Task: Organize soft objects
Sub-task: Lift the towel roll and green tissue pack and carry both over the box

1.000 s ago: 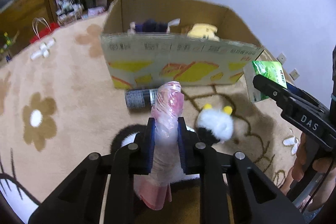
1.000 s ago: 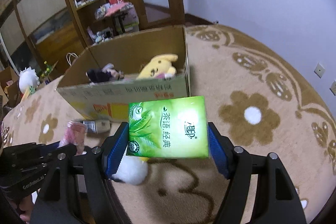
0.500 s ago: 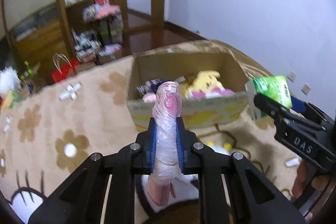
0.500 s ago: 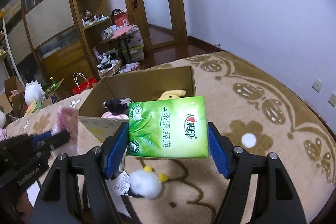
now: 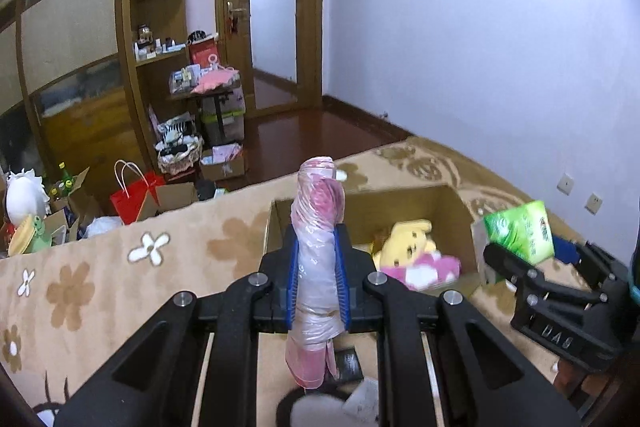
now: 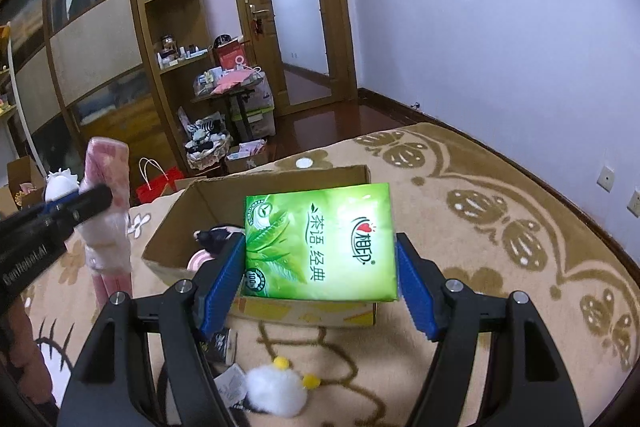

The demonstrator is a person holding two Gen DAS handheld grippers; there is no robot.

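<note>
My left gripper (image 5: 319,281) is shut on a pink roll wrapped in clear plastic (image 5: 318,235), held upright above the rug, near the cardboard box (image 5: 404,211). The roll also shows in the right wrist view (image 6: 108,211). My right gripper (image 6: 320,263) is shut on a green tissue pack (image 6: 320,243), held above the box's (image 6: 192,211) near wall; the pack shows at the right of the left wrist view (image 5: 520,231). In the box lie a yellow plush (image 5: 408,239) with pink cloth and a dark plush (image 6: 218,237).
A white pom-pom plush with yellow tips (image 6: 276,393) and a dark packet (image 6: 220,343) lie on the beige flower rug (image 6: 500,227) in front of the box. A red bag (image 5: 136,191), shelves and clutter stand behind the rug. A white wall is at right.
Both grippers rose and tilted up with their loads. The view now looks down into the box from higher, and the white plush has dropped to the bottom edge.
</note>
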